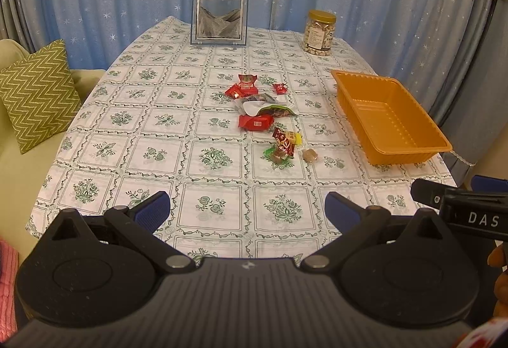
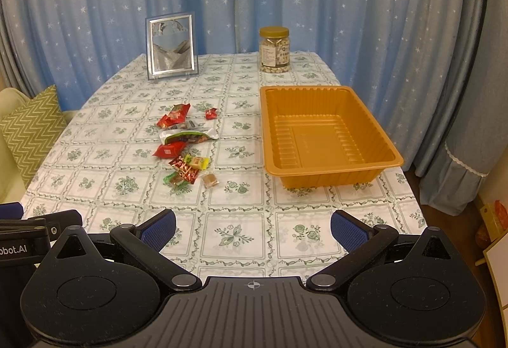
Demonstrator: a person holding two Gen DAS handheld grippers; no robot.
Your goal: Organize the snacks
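Orange tray (image 2: 330, 171) lies lengthwise away from both spread hand-held grippers.

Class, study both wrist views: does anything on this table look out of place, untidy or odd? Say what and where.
The snack packets lie in a loose, overlapping heap on the tablecloth, left of the orange tray, which holds nothing. The nut jar and picture frame stand upright; nothing looks spilled or damaged.

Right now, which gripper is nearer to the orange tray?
Right. The right gripper faces the orange tray just ahead and slightly to its right. The left gripper sits farther left, with the tray well off to its right.
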